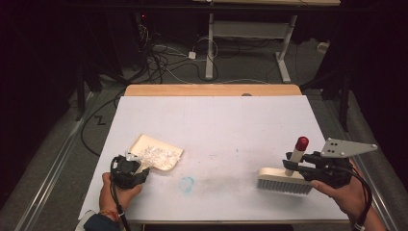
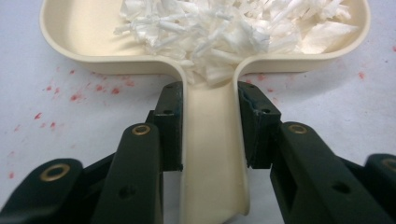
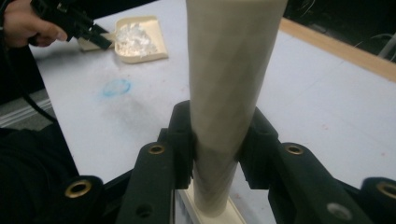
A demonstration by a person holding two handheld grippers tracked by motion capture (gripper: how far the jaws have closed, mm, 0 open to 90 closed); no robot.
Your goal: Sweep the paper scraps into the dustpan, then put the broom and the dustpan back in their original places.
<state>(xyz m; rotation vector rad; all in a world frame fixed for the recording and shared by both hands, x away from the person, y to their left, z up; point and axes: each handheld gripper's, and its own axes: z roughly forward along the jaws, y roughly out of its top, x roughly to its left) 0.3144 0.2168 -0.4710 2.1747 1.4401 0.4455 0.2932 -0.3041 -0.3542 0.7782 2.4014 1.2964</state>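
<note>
1. In the high view the left gripper [image 1: 129,172] hides the dustpan's handle, and the person's left hand [image 1: 117,193] covers the gripper's rear; the jaws' spacing is hard to judge from there.
2. The left gripper view cuts off the far corners of the cream dustpan [image 2: 84,32] at the top edge, and the handle runs out of the frame at the bottom.
3. The left gripper [image 2: 211,123] is clamped on the dustpan's handle, both pads pressed against its sides just behind the pan.
4. The dustpan [image 1: 169,162] lies near the table's front-left corner, loaded with white paper shreds [image 1: 155,155].
5. The right gripper view cuts off the brush's top and most of its base; the bristles are hidden.
6. The right gripper [image 3: 215,144] is closed around the brush handle [image 3: 229,84], jaws touching it on both sides.
7. The brush [image 1: 285,179] stands bristles-down near the table's front-right corner, handle tilted, red cap [image 1: 301,143] uppermost.
8. A faint blue ring mark [image 1: 186,183] sits near the front edge, between dustpan and brush.
</note>
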